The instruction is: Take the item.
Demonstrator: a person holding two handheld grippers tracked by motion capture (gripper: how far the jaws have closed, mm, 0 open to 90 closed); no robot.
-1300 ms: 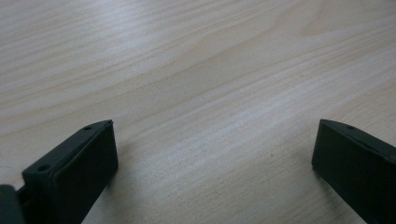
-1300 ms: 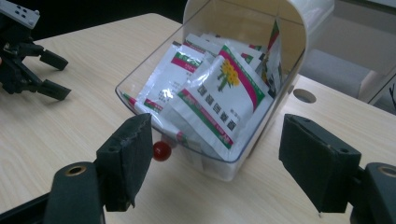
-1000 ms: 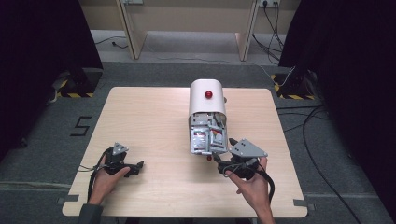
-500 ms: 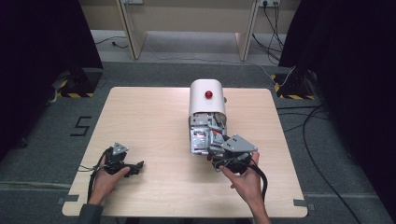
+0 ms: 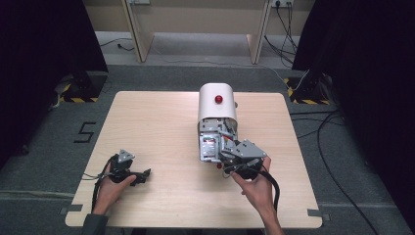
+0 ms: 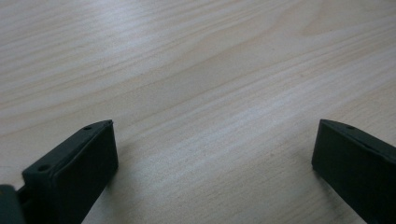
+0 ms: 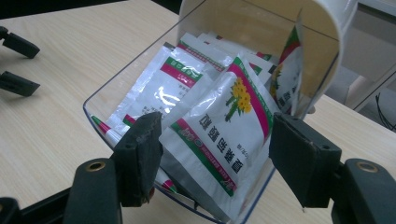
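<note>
Resting low on the pale wooden table [image 5: 156, 122] at the near left, left gripper [image 5: 131, 172] held by a hand [image 5: 111, 188] with the forearm coming in from the near edge; jaws spread wide over bare wood in the left gripper view, nothing between them, apparently parked out of the way and waiting. Black cable looped beside that hand.

Lying on its side at mid-table, white dome-topped dispenser with a red button [image 5: 216, 100], its clear plastic tray [image 7: 140, 65] opening toward the person, probably so the contents can be reached from the front. Stacked inside the tray, silver foil sachets with green and magenta bands and a yellow flower print [image 7: 170, 88].

Reaching into that tray mouth from the near right, right gripper [image 5: 234, 155] under its grey three-cornered plate, hand [image 5: 257, 188] behind it, wrist angled forward and leftward toward the dispenser. Jaws released, set either side of the frontmost sachet [image 7: 224, 135], which stands tilted at the tray's front edge; left pad looks close to or touching the foil, right pad clear of it, so not yet gripped. Likely lined up to pinch this one sachet and draw it out.
</note>
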